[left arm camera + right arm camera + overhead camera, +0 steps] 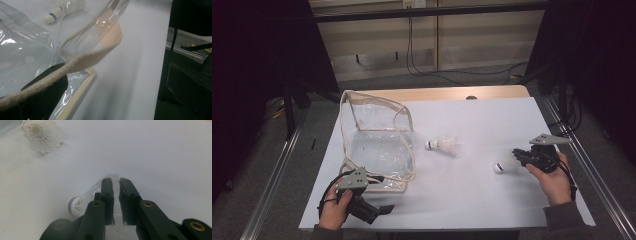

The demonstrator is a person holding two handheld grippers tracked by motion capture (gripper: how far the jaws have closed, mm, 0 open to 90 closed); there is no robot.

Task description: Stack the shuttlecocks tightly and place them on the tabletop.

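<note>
A clear plastic bag (pixel 377 145) with cream trim stands open on the white table top (pixel 492 200), left of centre. My left gripper (pixel 383 207) sits at the bag's near corner. In the left gripper view the bag's cream strap (pixel 110 37) runs taut across its black jaw, and the gripper (pixel 47 85) looks shut on it. One white shuttlecock (pixel 443 145) lies free mid-table, also seen as shuttlecock (pixel 53 16) and shuttlecock (pixel 42 135). My right gripper (pixel 518 156) is shut on the skirt of a second shuttlecock (pixel 502 165). Its jaws stand nearly together at the gripper's tip (pixel 115 181), and the held shuttlecock's cork (pixel 76 205) points left.
The table's right edge runs just beyond my right hand (pixel 557 182). Metal rails (pixel 272 175) flank the table on both sides. Cables (pixel 422 70) hang on the wall behind. A dark ledge (pixel 190 82) lies past the table edge in the left gripper view.
</note>
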